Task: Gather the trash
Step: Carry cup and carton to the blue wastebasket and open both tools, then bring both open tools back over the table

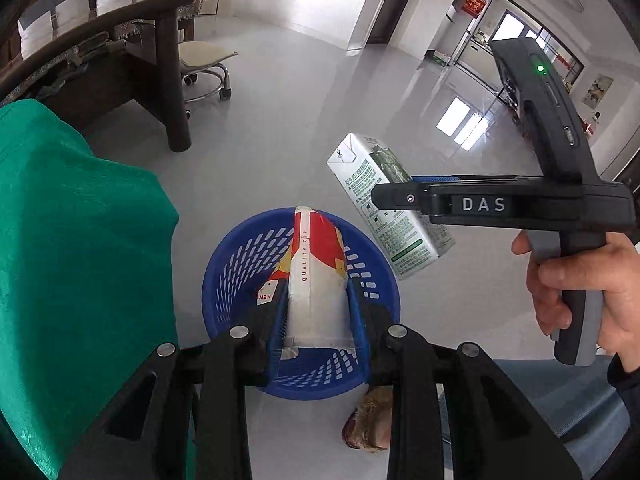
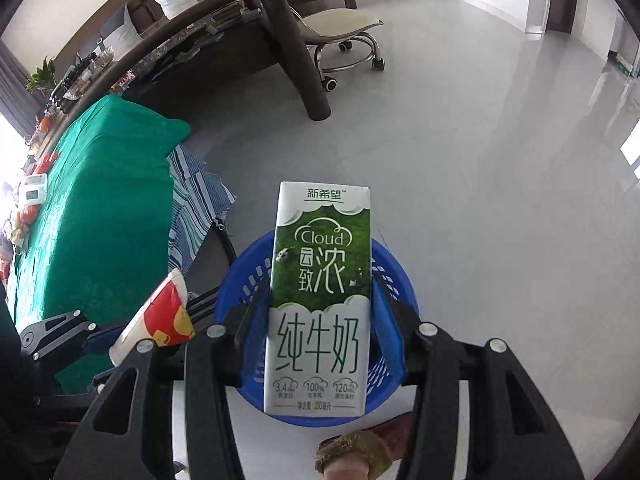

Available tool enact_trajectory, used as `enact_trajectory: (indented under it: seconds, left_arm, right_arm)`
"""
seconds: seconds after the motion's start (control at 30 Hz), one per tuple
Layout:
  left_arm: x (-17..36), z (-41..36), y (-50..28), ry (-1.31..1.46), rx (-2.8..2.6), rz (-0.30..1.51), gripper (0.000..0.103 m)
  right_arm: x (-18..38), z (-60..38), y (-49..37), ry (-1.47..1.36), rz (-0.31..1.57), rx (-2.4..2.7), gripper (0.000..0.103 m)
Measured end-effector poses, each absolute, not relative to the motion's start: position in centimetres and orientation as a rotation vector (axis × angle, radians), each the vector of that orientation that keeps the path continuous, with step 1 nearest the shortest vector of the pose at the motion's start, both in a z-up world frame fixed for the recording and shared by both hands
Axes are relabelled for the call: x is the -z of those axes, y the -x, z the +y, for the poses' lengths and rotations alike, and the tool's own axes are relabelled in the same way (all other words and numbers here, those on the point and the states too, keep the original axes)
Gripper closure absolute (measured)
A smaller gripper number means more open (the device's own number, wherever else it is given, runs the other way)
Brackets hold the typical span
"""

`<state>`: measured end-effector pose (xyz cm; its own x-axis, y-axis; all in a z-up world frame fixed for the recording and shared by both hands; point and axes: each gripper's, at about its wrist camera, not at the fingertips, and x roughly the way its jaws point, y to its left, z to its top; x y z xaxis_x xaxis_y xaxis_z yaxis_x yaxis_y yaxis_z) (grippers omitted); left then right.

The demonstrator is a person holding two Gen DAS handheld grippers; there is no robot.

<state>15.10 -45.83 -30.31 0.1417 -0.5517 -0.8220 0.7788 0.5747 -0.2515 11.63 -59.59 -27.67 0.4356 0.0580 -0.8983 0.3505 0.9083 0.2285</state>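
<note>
L gripper [image 1: 318, 312] clamped on paper cup [image 1: 316, 276], R gripper [image 2: 320, 320] on milk carton [image 2: 320, 300], both above blue basket [image 1: 232, 264]: light, crushable items, so you grip mid-body w/ gentle squeeze.

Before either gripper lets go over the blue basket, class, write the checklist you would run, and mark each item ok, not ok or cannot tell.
1. Left gripper shut on the paper cup: ok.
2. Right gripper shut on the milk carton: ok.
3. Paper cup lined up over the blue basket: ok.
4. Milk carton over the basket: ok in the right wrist view, off its rim in the left; cannot tell.
5. Basket has room: ok, nothing seen inside.
6. Drop height: cannot tell.
</note>
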Motion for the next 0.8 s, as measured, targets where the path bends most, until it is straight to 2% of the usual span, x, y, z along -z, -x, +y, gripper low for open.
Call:
enact_trajectory:
  seconds: [0.13, 0.2, 0.23, 0.27, 0.37, 0.5, 0.57, 0.67, 0.8]
  left_arm:
    - [31.6, -46.9, -15.9, -0.269, 0.969, 1.055, 0.068]
    - [31.9, -47.1, -16.1, -0.277, 0.959, 1.047, 0.057]
    - [32.0, -47.1, -16.2, -0.281, 0.952, 1.044, 0.043]
    - [31.9, -47.0, -16.3, -0.283, 0.937, 1.037, 0.031]
    - [30.6, -45.8, -16.2, -0.261, 0.907, 1.008, 0.018]
    - [27.0, -43.3, -15.8, -0.208, 0.887, 0.94, 0.013]
    - [24.6, -41.4, -15.1, -0.192, 0.878, 0.878, 0.006]
    - [21.5, -37.9, -13.8, -0.191, 0.847, 0.77, 0.005]
    - [20.2, -32.1, -12.6, -0.223, 0.756, 0.732, 0.005]
  right_arm:
    - [28.4, -60.4, -11.5, -0.459, 1.117, 0.174, 0.054]
    - [28.9, -60.5, -11.5, -0.479, 1.126, 0.161, 0.049]
    - [29.1, -60.7, -11.4, -0.488, 1.125, 0.167, 0.036]
    - [29.1, -60.8, -11.2, -0.497, 1.118, 0.176, 0.033]
    - [28.1, -61.2, -11.1, -0.529, 1.07, 0.188, 0.029]
    - [25.5, -60.5, -10.1, -0.525, 0.976, 0.213, 0.027]
    - [24.0, -59.4, -9.6, -0.5, 0.912, 0.22, 0.01]
    - [21.8, -56.7, -9.2, -0.408, 0.834, 0.218, 0.007]
    - [19.9, -51.4, -9.5, -0.233, 0.794, 0.218, 0.006]
